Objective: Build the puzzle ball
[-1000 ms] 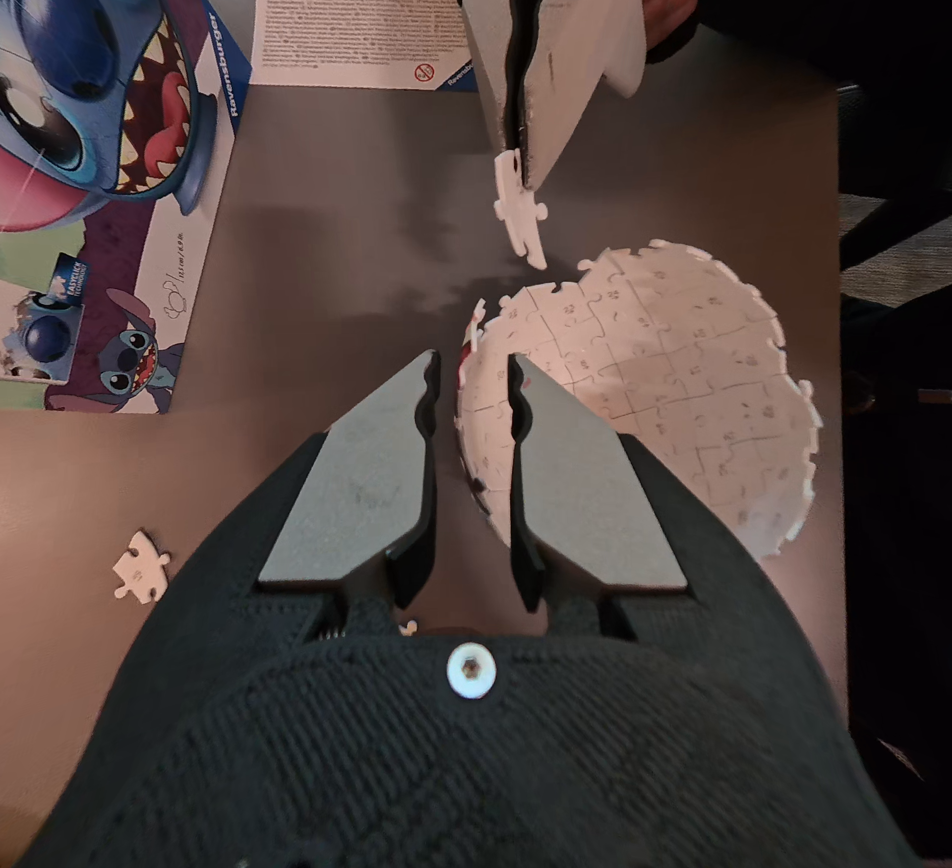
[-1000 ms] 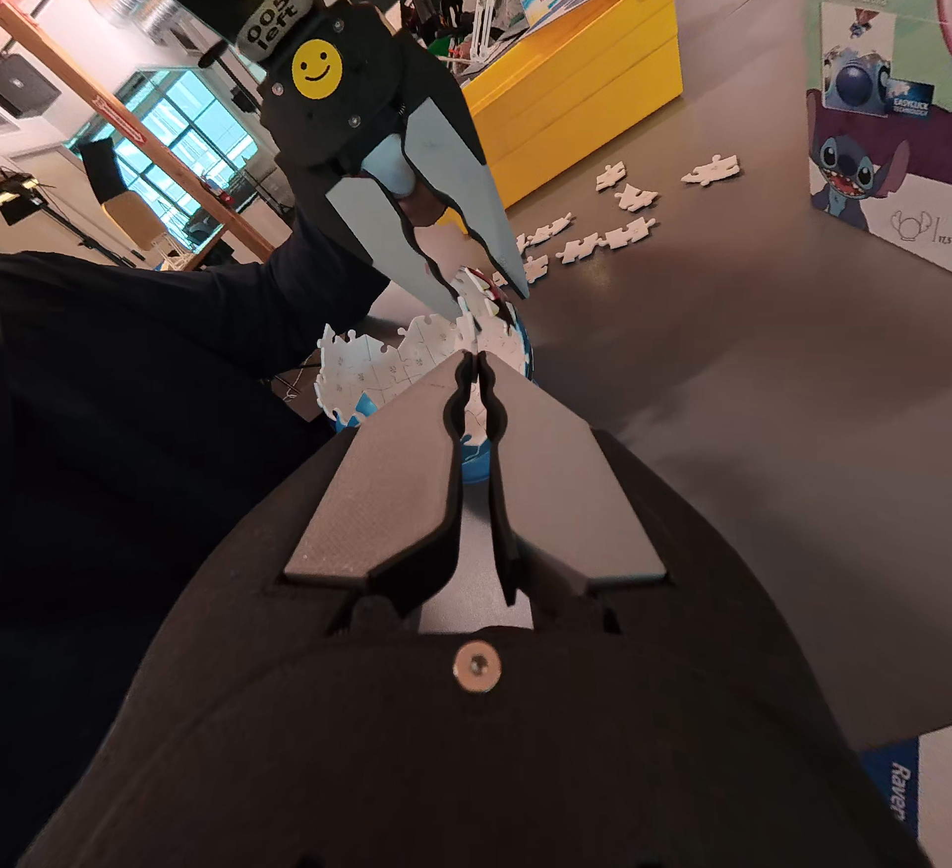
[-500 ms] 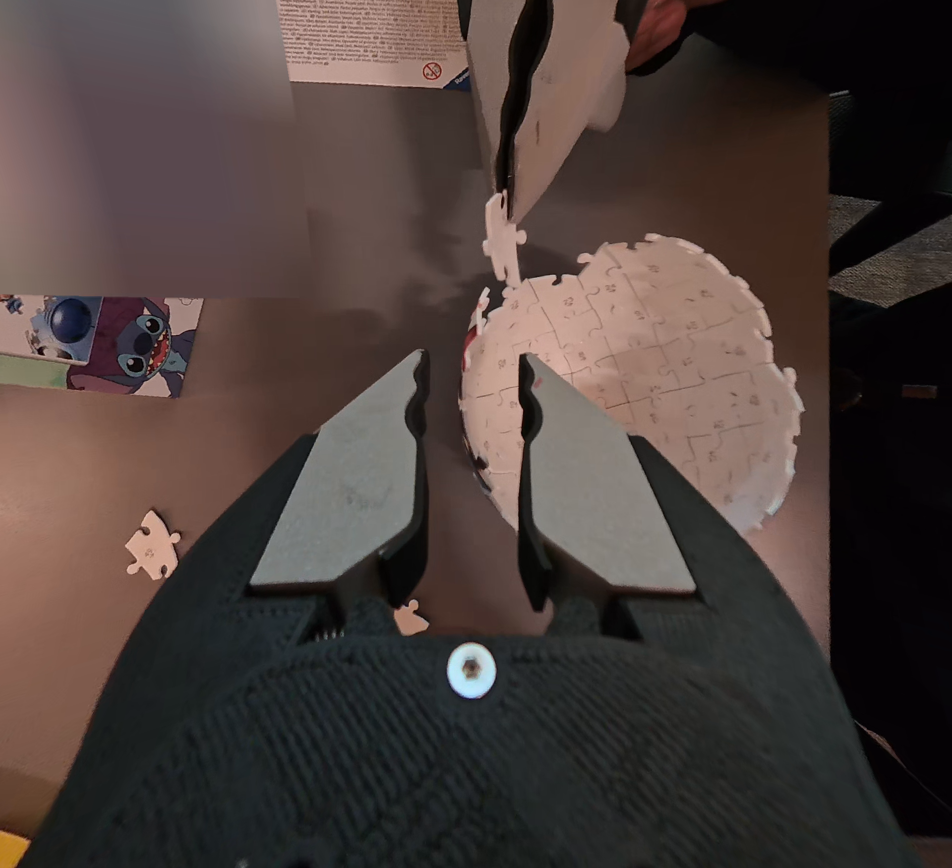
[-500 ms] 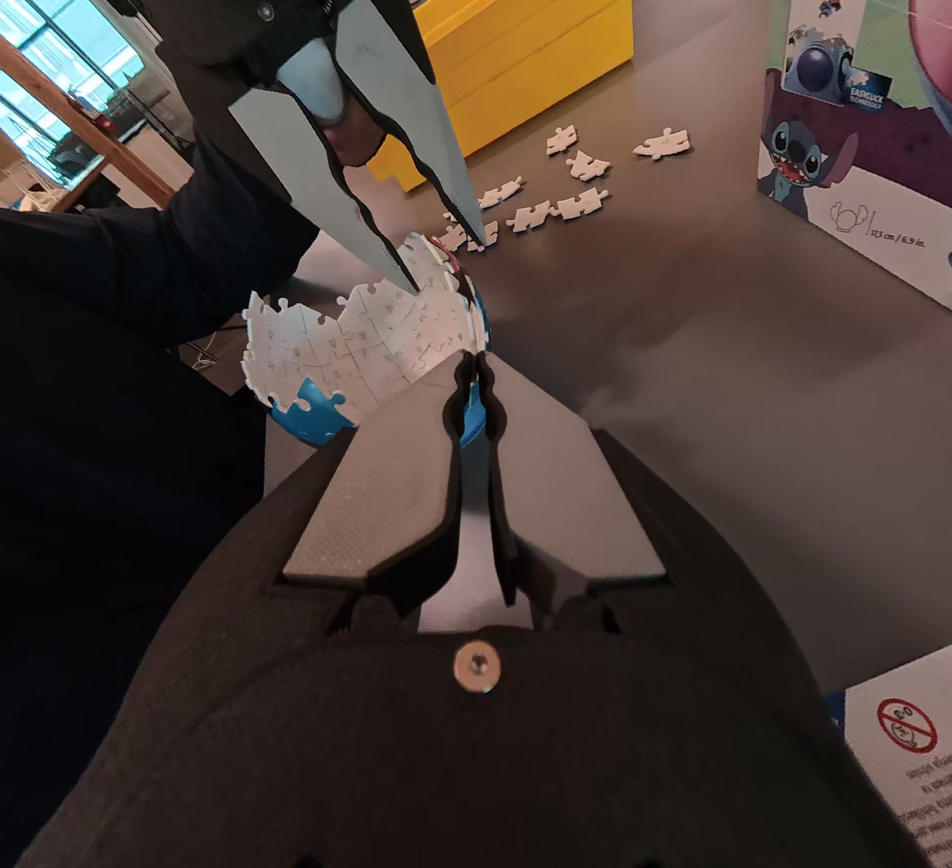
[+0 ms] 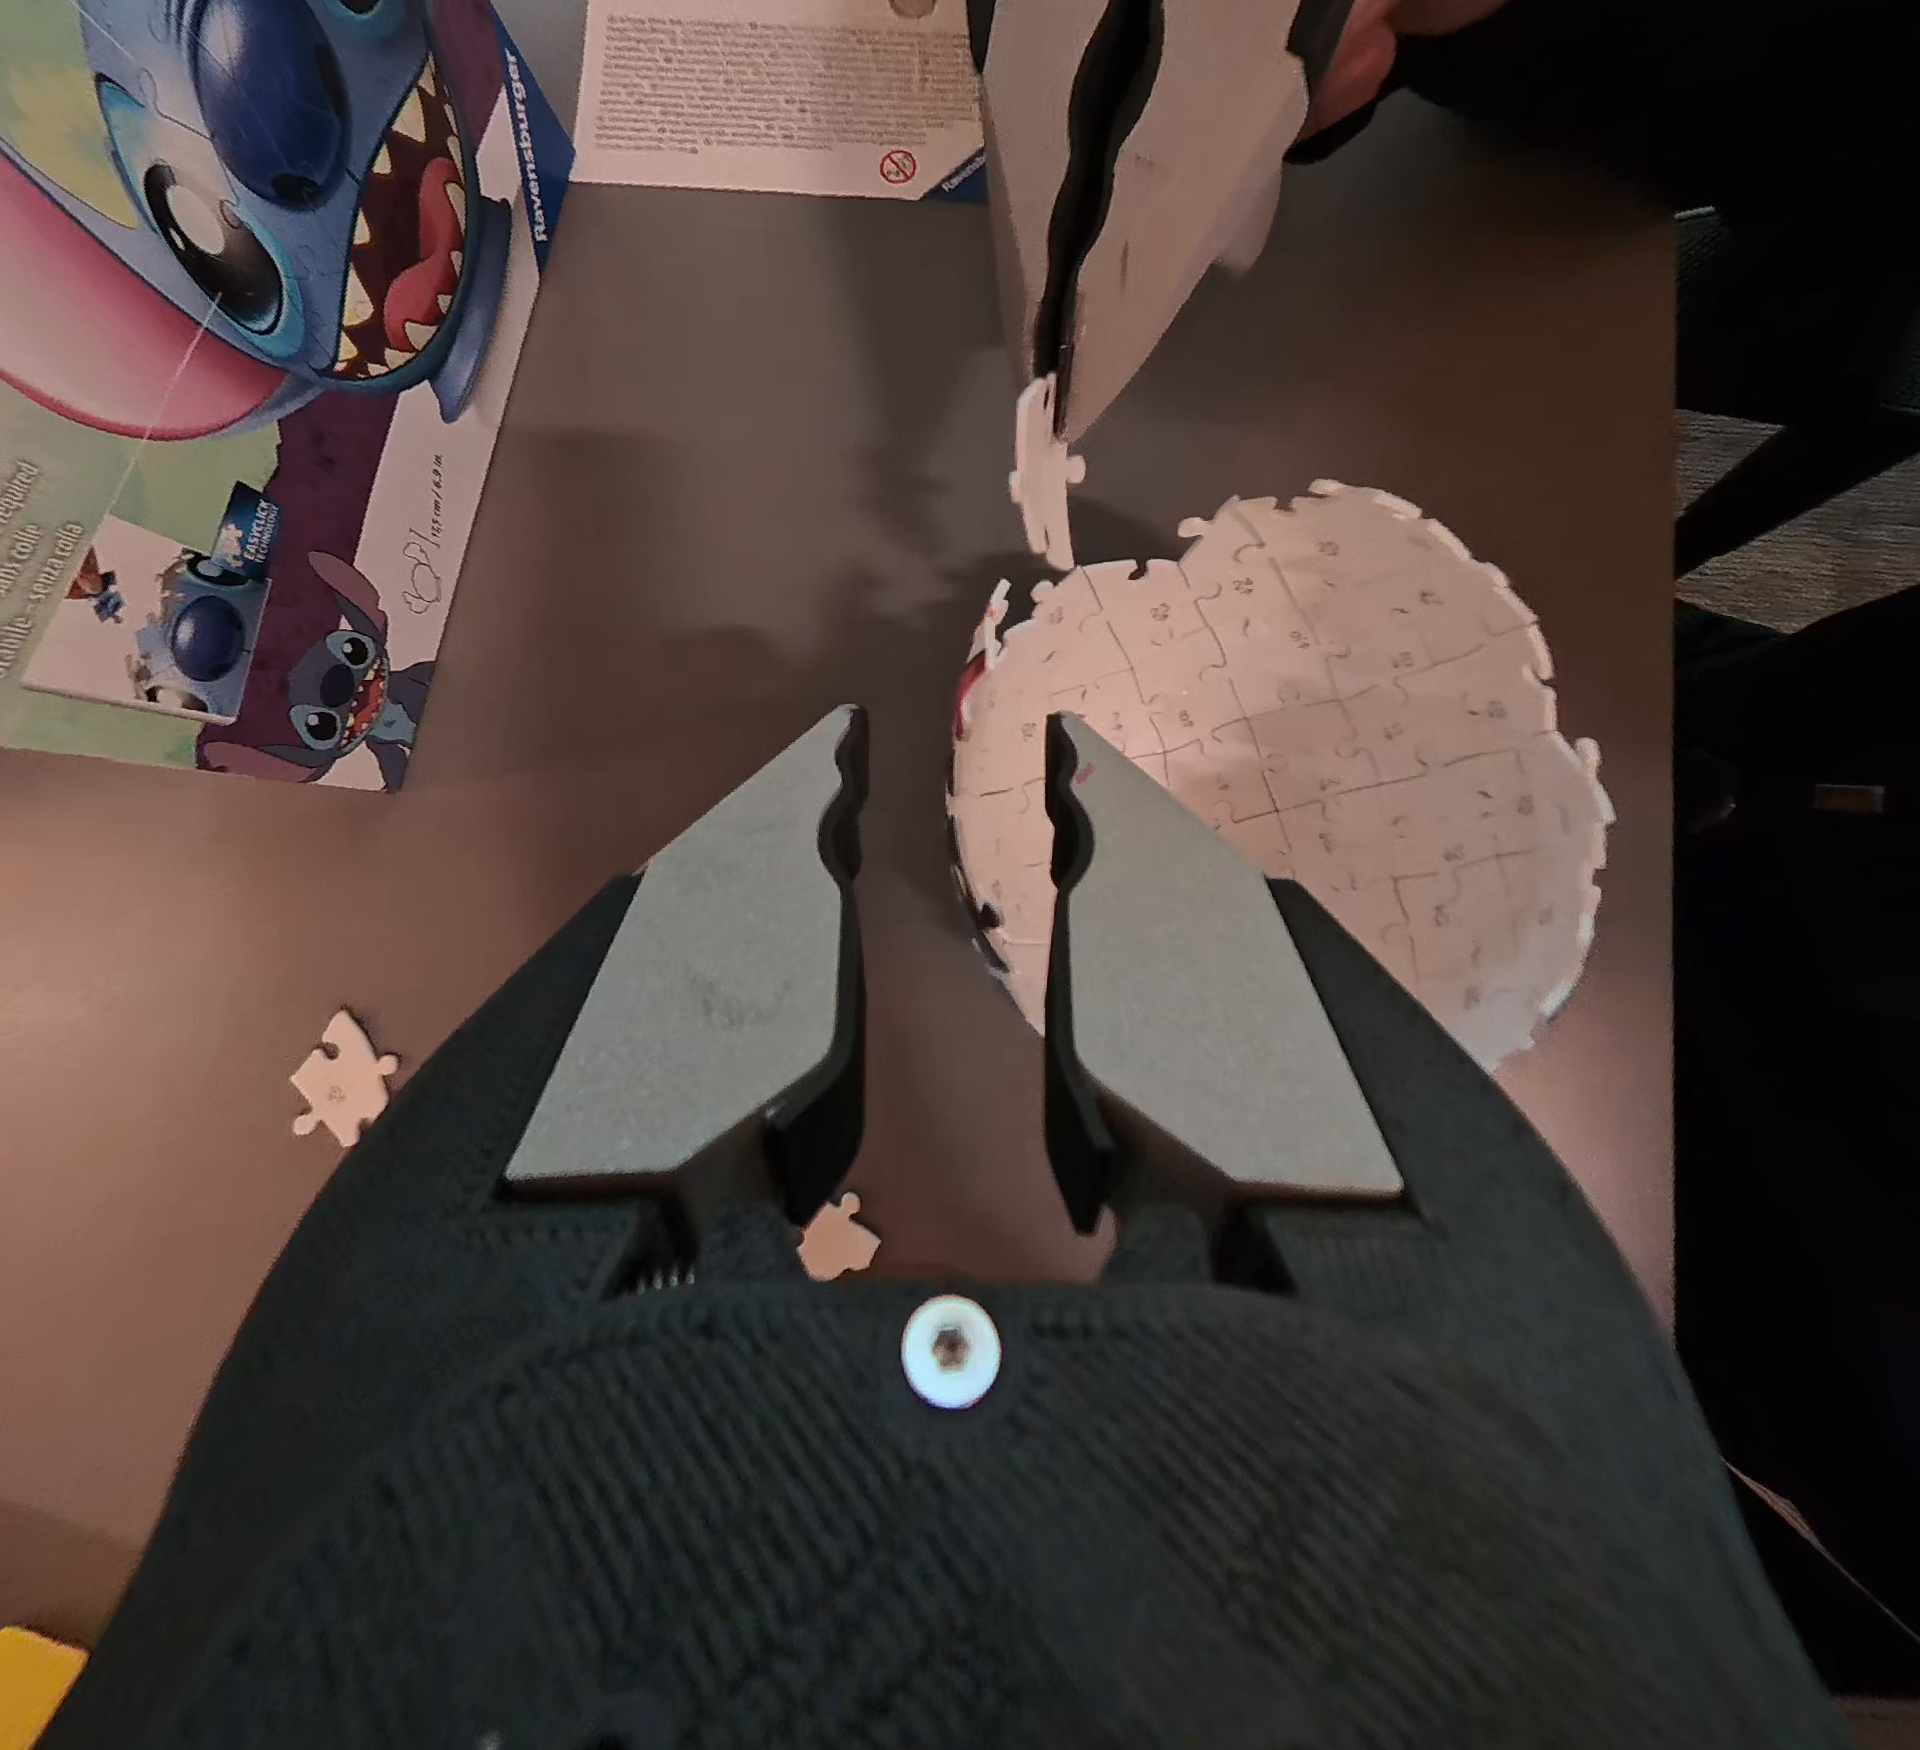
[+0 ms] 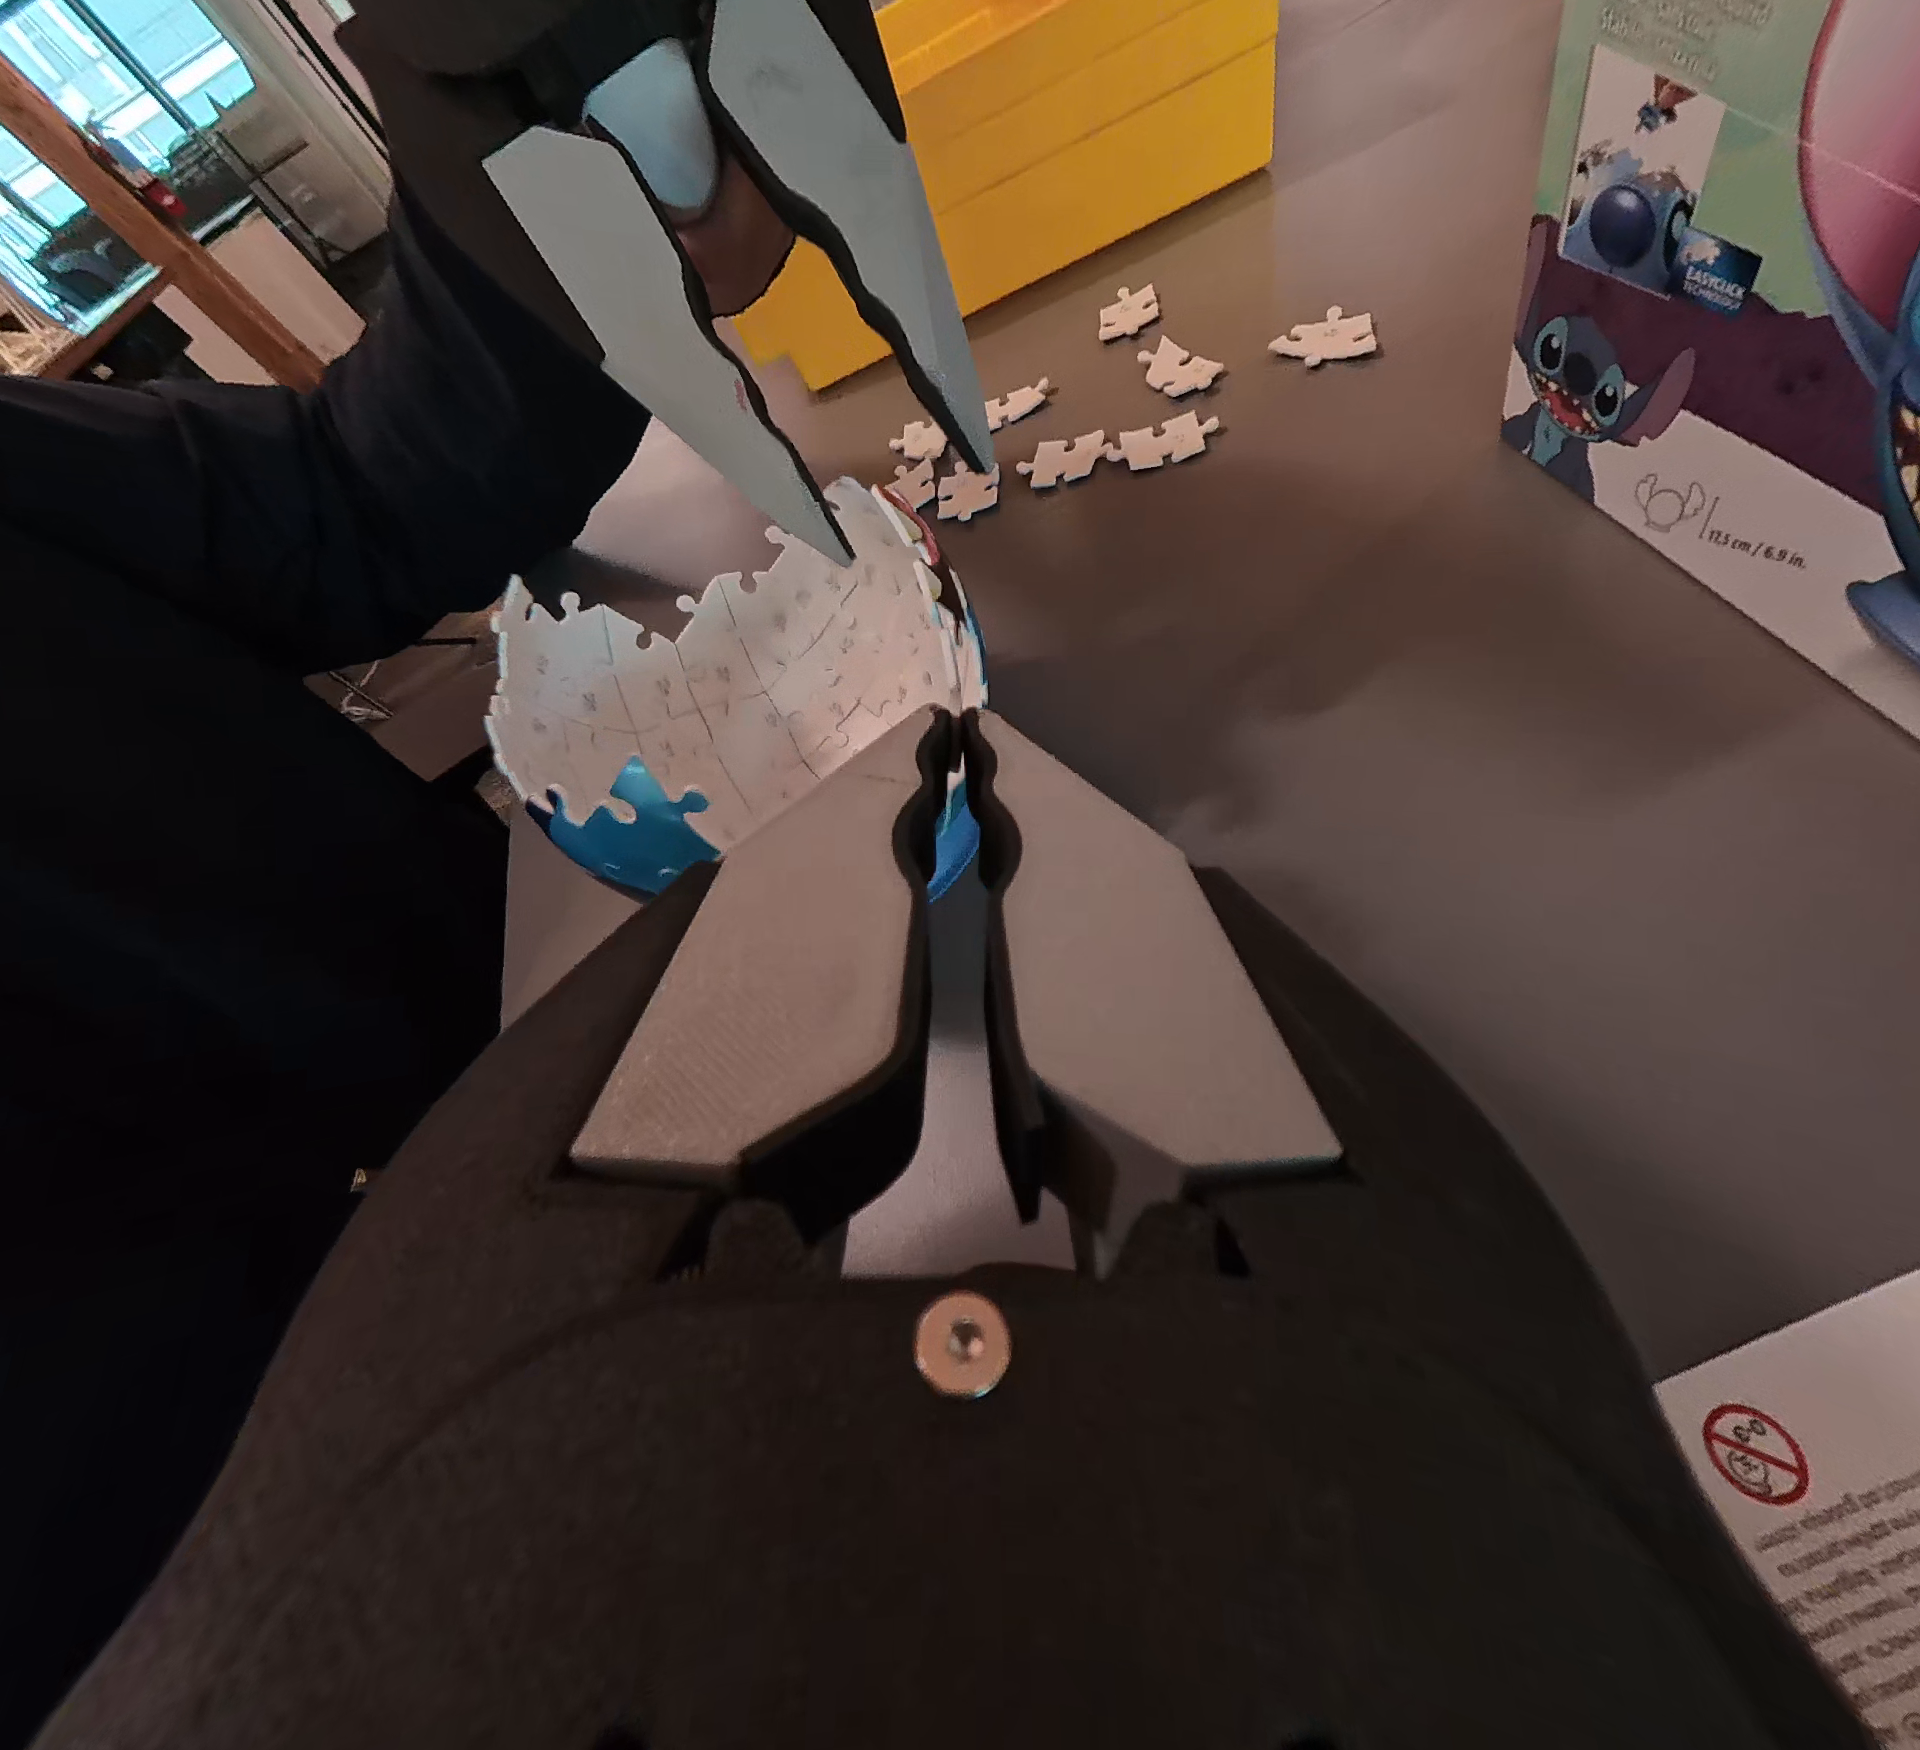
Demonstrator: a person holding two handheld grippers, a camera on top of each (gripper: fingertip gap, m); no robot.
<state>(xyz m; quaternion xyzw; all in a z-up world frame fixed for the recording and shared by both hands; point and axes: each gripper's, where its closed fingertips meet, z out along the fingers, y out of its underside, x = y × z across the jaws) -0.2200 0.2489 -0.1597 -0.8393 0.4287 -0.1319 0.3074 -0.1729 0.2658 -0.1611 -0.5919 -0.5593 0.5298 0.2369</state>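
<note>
Roughly half the ball [image 5: 1299,765] is built; the right tool [image 5: 1055,396] pinches one piece [image 5: 1042,485] above its rim, the left tool [image 5: 951,744] spread empty, loose pieces [image 6: 1101,443] waiting beyond.

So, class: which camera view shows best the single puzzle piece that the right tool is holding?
The left wrist view: the puzzle piece hangs in full outline from the right tool, just above the half-built ball. In the right wrist view only a white sliver shows between that tool's closed fingers.
</note>
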